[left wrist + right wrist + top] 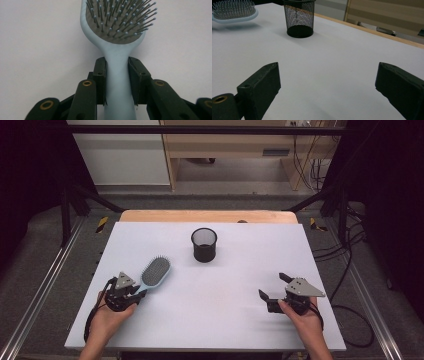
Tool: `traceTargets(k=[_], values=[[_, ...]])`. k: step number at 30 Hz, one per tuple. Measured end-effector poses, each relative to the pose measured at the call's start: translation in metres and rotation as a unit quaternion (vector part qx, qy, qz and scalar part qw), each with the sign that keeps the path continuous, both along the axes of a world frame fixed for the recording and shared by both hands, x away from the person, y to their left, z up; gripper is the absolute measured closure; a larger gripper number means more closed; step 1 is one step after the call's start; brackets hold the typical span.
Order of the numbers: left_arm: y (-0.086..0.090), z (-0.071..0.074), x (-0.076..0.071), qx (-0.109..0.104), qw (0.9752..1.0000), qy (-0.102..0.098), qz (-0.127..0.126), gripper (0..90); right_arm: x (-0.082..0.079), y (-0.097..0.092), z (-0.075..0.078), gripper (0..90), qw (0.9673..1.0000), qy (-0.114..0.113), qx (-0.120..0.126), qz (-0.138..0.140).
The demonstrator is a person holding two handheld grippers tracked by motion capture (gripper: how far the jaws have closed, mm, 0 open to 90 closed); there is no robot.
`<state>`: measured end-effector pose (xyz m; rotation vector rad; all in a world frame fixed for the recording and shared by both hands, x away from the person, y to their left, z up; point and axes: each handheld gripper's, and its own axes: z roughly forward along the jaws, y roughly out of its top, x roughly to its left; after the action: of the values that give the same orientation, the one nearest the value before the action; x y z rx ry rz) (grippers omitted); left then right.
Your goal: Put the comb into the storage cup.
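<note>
I hold the blue hairbrush by its handle near the left edge of the table.

My left hand-held gripper squeezes the handle, bristles facing up. My right hand-held gripper has its jaws wide apart with nothing in them, close to the right edge. The black mesh cup stands upright toward the far edge. Between my two hands the white top is bare.

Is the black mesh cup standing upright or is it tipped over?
Upright. The black mesh cup stands on its base on the white table, its open mouth facing up; the right gripper view shows the same.
</note>
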<state>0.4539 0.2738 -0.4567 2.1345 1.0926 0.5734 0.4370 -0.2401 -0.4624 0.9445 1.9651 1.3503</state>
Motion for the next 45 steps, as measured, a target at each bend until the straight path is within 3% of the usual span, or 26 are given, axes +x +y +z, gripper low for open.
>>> traceTargets(k=[3, 11, 15, 18, 22, 26, 30, 38, 41, 45], values=[[-0.003, 0.006, -0.002, -0.016, 0.9998, -0.014, -0.003, 69.3, 0.0, 0.001, 0.001, 6.2, 0.9999, 0.003, 0.012, 0.004], [-0.007, 0.012, -0.005, -0.053, 0.998, -0.031, -0.011, 69.3, -0.003, 0.003, 0.002, 6.0, 0.9996, 0.007, 0.028, 0.006], [-0.01, 0.021, -0.007, -0.071, 0.9961, -0.049, -0.019, 69.3, -0.005, 0.008, 0.005, 6.0, 0.999, 0.016, 0.04, 0.009], [-0.012, 0.028, -0.008, -0.085, 0.9942, -0.062, -0.022, 69.3, -0.005, 0.015, 0.01, 6.0, 0.9976, 0.018, 0.066, 0.011], [-0.015, 0.038, -0.006, -0.106, 0.9901, -0.089, -0.022, 69.3, -0.004, 0.03, 0.02, 5.9, 0.9961, 0.016, 0.084, 0.02], [-0.023, 0.048, 0.0, -0.137, 0.9847, -0.103, -0.032, 69.3, 0.002, 0.051, 0.03, 6.0, 0.9934, 0.024, 0.104, 0.042], [-0.038, 0.058, 0.006, -0.148, 0.9811, -0.113, -0.05, 69.3, 0.009, 0.075, 0.043, 5.9, 0.9895, 0.024, 0.127, 0.066], [-0.06, 0.072, 0.02, -0.159, 0.9753, -0.136, -0.07, 69.3, 0.027, 0.113, 0.073, 4.6, 0.9843, 0.016, 0.144, 0.101], [-0.065, 0.072, 0.019, -0.157, 0.9747, -0.139, -0.077, 69.3, 0.034, 0.122, 0.08, 3.4, 0.9804, 0.026, 0.161, 0.111], [-0.072, 0.07, 0.013, -0.151, 0.9744, -0.142, -0.087, 69.3, 0.041, 0.134, 0.082, 2.7, 0.971, 0.044, 0.195, 0.131]])
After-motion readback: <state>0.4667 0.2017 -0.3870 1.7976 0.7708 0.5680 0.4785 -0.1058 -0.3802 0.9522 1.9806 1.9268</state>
